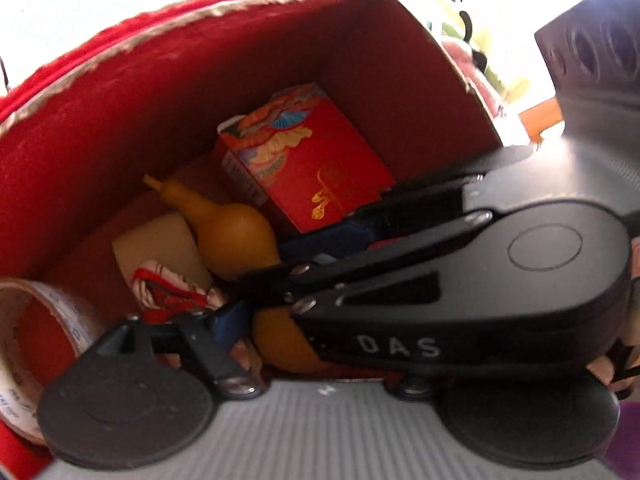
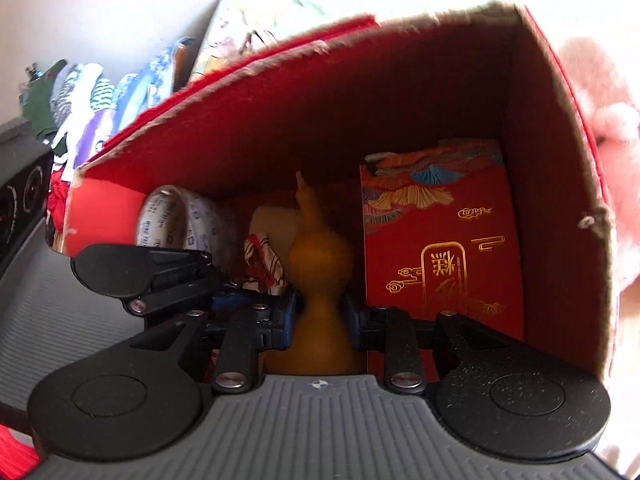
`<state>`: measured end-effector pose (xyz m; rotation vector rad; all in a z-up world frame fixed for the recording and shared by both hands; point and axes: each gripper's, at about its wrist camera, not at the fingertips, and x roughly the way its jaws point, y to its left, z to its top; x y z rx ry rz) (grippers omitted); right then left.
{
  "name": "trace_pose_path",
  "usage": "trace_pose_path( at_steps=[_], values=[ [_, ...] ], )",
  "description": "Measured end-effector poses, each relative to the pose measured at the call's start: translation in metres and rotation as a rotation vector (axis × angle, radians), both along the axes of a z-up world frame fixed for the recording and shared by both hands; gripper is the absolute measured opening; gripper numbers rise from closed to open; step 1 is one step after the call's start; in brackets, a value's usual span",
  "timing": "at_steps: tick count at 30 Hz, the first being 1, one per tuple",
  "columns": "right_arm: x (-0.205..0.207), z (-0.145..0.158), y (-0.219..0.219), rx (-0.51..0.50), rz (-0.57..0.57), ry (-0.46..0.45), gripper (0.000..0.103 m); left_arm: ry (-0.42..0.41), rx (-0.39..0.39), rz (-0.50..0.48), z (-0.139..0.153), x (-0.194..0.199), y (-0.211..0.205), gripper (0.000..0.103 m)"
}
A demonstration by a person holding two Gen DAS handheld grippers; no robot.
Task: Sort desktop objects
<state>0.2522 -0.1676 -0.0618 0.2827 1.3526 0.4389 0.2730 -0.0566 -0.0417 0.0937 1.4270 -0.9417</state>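
Observation:
A tan gourd stands inside a red carton, and my right gripper is shut on its waist with the blue pads pressed to both sides. In the left wrist view the right gripper crosses in from the right, covering the middle of the gourd. My left gripper is also inside the carton. Its left finger is swung outward, open, and its right finger is hidden behind the right gripper. From the right wrist it shows side-on as the left gripper.
In the carton, a red gift box with gold print leans against the right wall, a tape roll stands at the left, and a red-and-white patterned pouch lies beside the gourd. A pink plush sits outside on the right, a black device on the left.

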Motion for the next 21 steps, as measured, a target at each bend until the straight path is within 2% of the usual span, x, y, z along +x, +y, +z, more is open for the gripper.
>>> trace_pose_path(
  at_steps=[12, 18, 20, 21],
  values=[
    [0.005, -0.004, -0.008, 0.056, -0.009, 0.066, 0.03, 0.009, 0.006, 0.016, 0.0, -0.003, 0.004, 0.085],
    [0.004, -0.002, -0.01, 0.069, -0.017, 0.061, 0.029, -0.069, 0.039, 0.049, 0.009, -0.011, 0.009, 0.08],
    [0.003, -0.001, -0.01, 0.07, -0.024, 0.059, 0.029, -0.118, 0.059, 0.08, 0.014, -0.015, 0.012, 0.083],
    [0.003, 0.0, -0.011, 0.07, -0.029, 0.058, 0.029, -0.138, 0.079, 0.097, 0.014, -0.016, 0.013, 0.089]
  ],
)
